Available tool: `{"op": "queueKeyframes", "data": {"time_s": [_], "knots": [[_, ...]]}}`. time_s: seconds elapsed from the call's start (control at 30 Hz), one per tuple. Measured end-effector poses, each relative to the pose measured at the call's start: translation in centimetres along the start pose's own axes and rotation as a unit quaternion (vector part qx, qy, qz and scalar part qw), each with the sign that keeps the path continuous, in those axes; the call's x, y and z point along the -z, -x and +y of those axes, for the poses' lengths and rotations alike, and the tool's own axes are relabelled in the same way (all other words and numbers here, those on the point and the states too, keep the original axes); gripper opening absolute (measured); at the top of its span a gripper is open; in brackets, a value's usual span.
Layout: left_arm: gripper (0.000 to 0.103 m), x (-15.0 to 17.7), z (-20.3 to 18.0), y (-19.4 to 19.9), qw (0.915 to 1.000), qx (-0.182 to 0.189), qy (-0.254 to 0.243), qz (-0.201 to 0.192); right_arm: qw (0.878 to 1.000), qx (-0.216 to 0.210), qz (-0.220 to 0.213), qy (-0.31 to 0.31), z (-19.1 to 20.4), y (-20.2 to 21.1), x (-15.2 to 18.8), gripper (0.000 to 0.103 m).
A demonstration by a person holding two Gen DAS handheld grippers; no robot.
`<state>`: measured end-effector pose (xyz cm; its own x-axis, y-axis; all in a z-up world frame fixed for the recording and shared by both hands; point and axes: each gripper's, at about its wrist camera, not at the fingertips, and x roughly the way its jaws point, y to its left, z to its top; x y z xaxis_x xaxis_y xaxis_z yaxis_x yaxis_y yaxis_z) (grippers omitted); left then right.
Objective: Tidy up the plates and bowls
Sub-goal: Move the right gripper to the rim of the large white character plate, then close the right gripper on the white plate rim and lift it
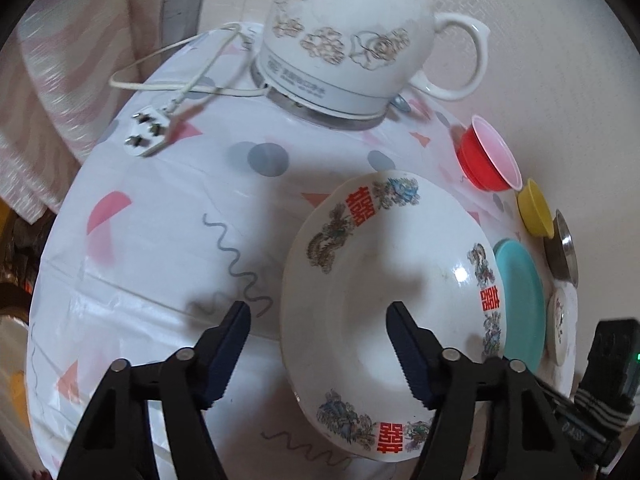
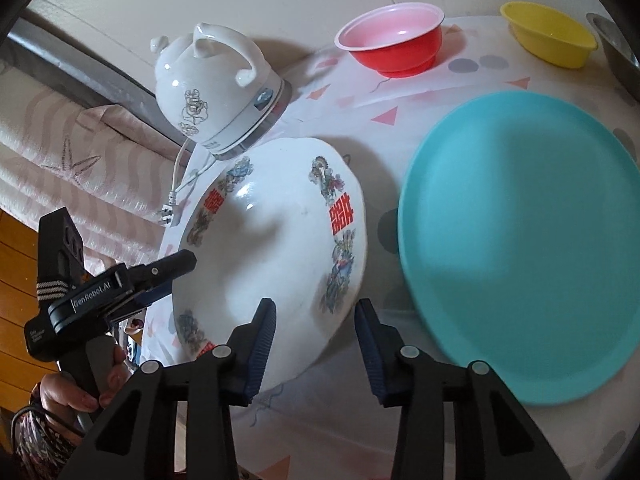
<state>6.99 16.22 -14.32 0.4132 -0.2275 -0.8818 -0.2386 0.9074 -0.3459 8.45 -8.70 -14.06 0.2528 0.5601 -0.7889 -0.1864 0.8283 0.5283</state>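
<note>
left wrist view: the table (image 1: 160,280), under a spotted cloth, fills the frame, with a white kettle (image 1: 344,40) at twelve o'clock and its plug (image 1: 146,136) at ten o'clock. the big patterned bowl (image 1: 392,300) sits at four o'clock, and the left claw (image 1: 318,336) straddles its near-left rim: one finger is over the bowl's hollow, the other outside over the cloth, wide open and gripping nothing. whether either finger touches the rim i cannot tell.

in the right wrist view, the teal plate (image 2: 520,248) lies at three o'clock, just beside the bowl (image 2: 272,248). the right claw (image 2: 316,340) is also spread and empty, straddling the bowl's near-right rim, one finger inside, one outside. the red bowl (image 2: 392,44) is at twelve o'clock, the yellow bowl (image 2: 548,40) at one o'clock, and a steel bowl (image 2: 620,52) shows at the two o'clock edge.

both claws sit at opposite sides of the same rim, about equally near; the bowl being round, it has no long axis to line up with. closing on the rim looks like the step in hand.
</note>
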Motion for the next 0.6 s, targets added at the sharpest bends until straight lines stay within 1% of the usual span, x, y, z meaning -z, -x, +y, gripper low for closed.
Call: {"op": "queueKeyframes", "data": {"time_s": [0.07, 0.2, 0.23, 0.27, 0.3, 0.4, 0.47, 0.5, 0.6], "knots": [[0.061, 0.0, -0.2, -0.3, 0.9999, -0.001, -0.011, 0.002, 1.0, 0.003, 0.002, -0.001, 0.0, -0.4, -0.2, 0.036], [0.058, -0.1, -0.6, -1.0, 0.9994, -0.005, -0.032, 0.007, 1.0, 0.002, 0.002, -0.014, -0.2, -1.1, -0.7, 0.036], [0.057, -0.2, -0.6, -1.2, 0.9992, -0.007, -0.038, 0.008, 1.0, 0.002, 0.003, -0.017, -0.4, -1.3, -0.8, 0.034], [0.052, -0.2, -0.7, -1.4, 0.9989, -0.011, -0.044, 0.011, 1.0, 0.003, 0.005, -0.019, -0.4, -1.4, -0.8, 0.031], [0.049, -0.2, -0.7, -1.7, 0.9986, -0.013, -0.05, 0.014, 1.0, 0.005, 0.008, -0.021, -0.5, -1.6, -0.9, 0.03], [0.046, -0.2, -1.0, -1.9, 0.9971, -0.023, -0.071, 0.012, 1.0, 0.012, 0.014, -0.014, -0.3, -2.1, -0.9, 0.026], [0.04, -0.2, -1.4, -2.0, 0.9957, -0.023, -0.089, 0.012, 1.0, 0.019, 0.014, -0.004, -0.1, -2.2, -1.0, 0.025], [0.038, -0.3, -1.5, -2.1, 0.9949, -0.032, -0.095, 0.015, 1.0, 0.023, 0.014, 0.001, 0.0, -2.2, -1.0, 0.024], [0.037, -0.2, -1.7, -2.3, 0.9923, -0.041, -0.117, 0.002, 1.0, 0.022, 0.01, 0.009, 0.0, -2.2, -1.0, 0.022]]}}
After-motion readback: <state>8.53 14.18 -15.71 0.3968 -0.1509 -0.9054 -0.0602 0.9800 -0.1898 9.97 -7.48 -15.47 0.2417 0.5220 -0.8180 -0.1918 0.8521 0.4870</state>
